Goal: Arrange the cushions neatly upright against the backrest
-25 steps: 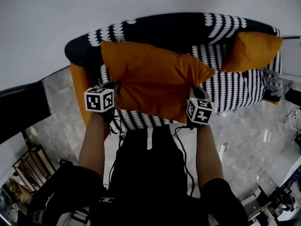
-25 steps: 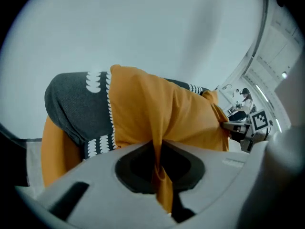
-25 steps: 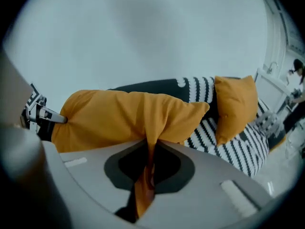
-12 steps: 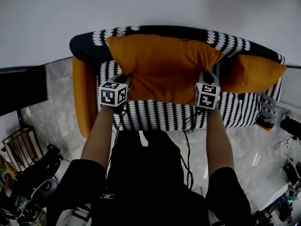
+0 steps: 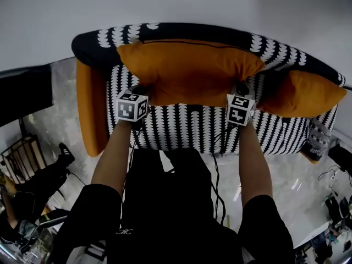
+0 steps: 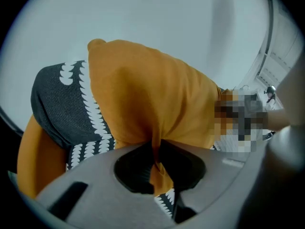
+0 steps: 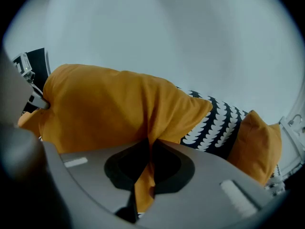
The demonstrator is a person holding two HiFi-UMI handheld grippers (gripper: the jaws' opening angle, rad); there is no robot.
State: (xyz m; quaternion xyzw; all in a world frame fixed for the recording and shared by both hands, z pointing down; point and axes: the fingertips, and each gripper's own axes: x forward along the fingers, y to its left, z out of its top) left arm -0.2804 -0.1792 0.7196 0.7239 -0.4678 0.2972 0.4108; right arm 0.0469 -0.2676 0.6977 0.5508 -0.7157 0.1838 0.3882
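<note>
Large cushion [image 5: 190,70]: plain mustard-orange. Second cushion [image 5: 308,95]: same orange, plain. Sofa [image 5: 181,128]: black fabric, rows of white scallop shapes; side panel [image 5: 91,114] solid orange. Floor [image 5: 286,172]: grey, marbled. Wall [image 5: 176,4]: pale grey. Person's top [image 5: 165,213]: black

The big orange cushion [image 5: 192,70] blankets the middle of the sofa [image 5: 181,128] backrest; at 8 o'clock a bystander [image 5: 36,188] is cropped by the edge.
</note>
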